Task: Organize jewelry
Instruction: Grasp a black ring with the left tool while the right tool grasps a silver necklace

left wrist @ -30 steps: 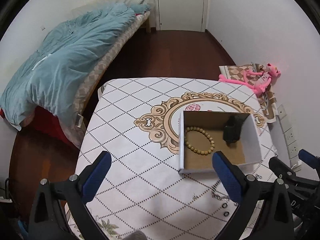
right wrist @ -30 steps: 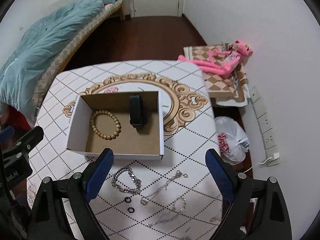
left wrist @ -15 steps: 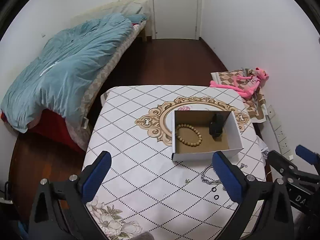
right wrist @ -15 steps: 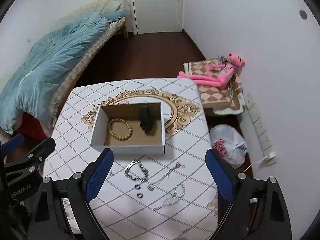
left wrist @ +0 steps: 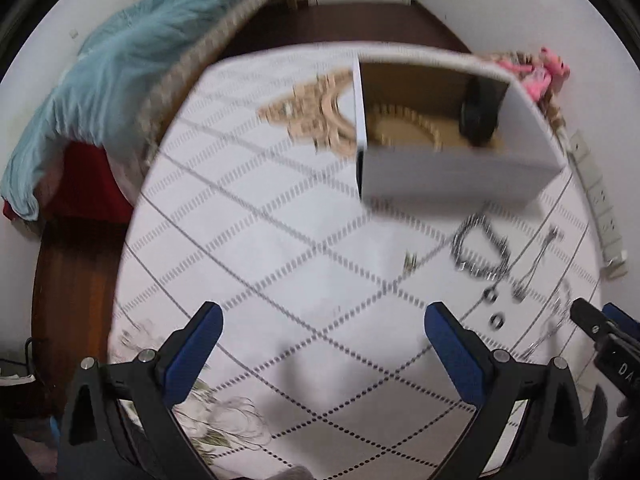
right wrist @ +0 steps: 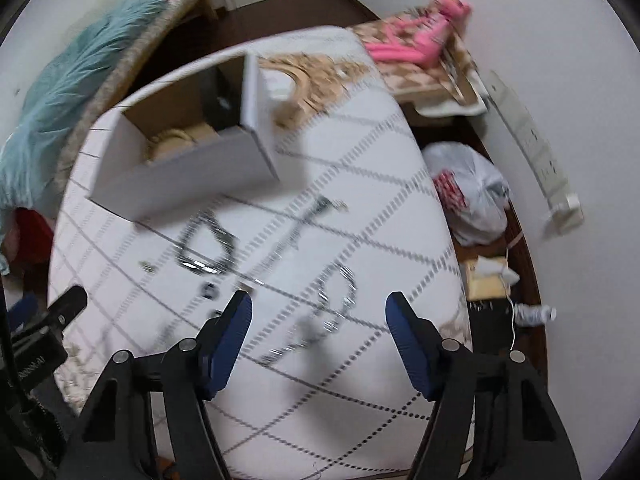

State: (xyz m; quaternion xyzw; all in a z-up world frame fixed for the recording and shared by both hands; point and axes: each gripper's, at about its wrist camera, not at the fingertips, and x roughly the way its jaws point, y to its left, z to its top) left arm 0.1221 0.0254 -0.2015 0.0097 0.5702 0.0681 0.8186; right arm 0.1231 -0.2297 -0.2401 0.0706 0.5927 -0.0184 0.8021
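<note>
A white cardboard box [left wrist: 448, 178] [right wrist: 188, 176] stands on the table and holds a wooden bead bracelet [left wrist: 404, 124] and a black band [left wrist: 478, 112]. In front of it lie a silver chain bracelet [left wrist: 480, 252] [right wrist: 208, 246], thin chains [left wrist: 536, 260] [right wrist: 336, 288] and small rings [left wrist: 494, 308]. My left gripper [left wrist: 322, 344] is open and empty above the table's bare near part. My right gripper [right wrist: 318, 332] is open and empty, low over the thin chain. Both views are motion-blurred.
The table [left wrist: 256, 240] has a white diamond-patterned cloth. A bed with a teal duvet [left wrist: 120, 64] is at the left. At the right are a pink plush toy [right wrist: 420, 36], a plastic bag [right wrist: 472, 196] on the floor and a power strip [right wrist: 536, 152].
Both grippers have dropped closer to the table after having risen. The box and jewelry look larger now. The right gripper has swung right, over the thin chain, its jaws narrower.
</note>
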